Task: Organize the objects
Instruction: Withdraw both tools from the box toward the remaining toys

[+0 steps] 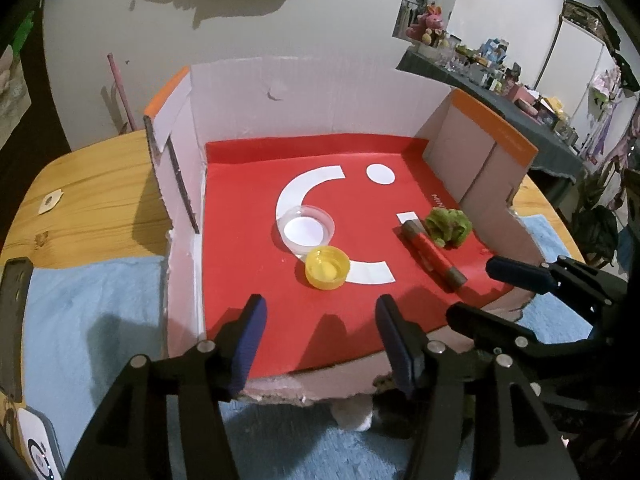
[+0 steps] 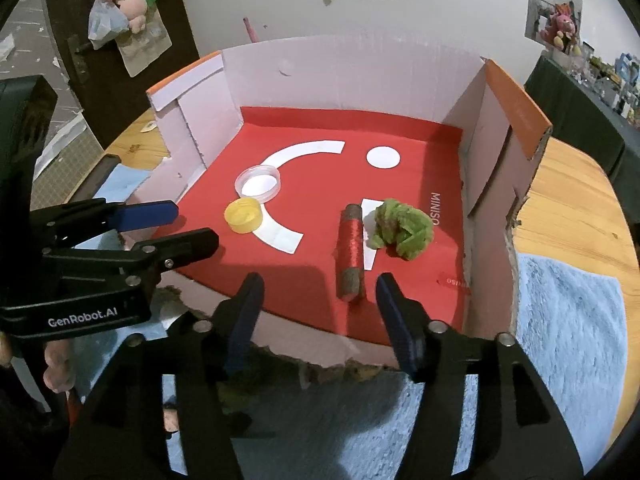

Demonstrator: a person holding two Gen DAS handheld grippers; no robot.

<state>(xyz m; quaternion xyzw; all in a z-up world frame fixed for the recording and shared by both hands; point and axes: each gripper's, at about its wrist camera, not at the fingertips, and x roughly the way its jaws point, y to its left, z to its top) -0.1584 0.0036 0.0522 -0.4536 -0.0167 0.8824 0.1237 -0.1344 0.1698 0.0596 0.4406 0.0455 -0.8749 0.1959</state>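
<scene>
Both claws are hanging just outside the torn front edge of the cardboard box [image 2: 360, 80], left gripper [image 1: 318, 312] and right gripper [image 2: 318, 292] each standing part open and gripping nothing. Inside it, red spool [image 2: 351, 252] is lying against green pom-pom [image 2: 402, 232], yellow cap [image 1: 327, 267] touching clear lid [image 1: 306, 231]; reaching for either is risking dragging its neighbour or snagging that ragged edge

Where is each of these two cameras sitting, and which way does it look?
Left wrist view: sits on the left hand-held gripper, looking down into the red-floored box at the yellow cap; its own open fingers show, with the right hand-held gripper at right.
Right wrist view: sits on the right hand-held gripper, aimed at the red spool; the left hand-held gripper shows at left.
Both share the box, cap, clear lid, spool and green clump.
</scene>
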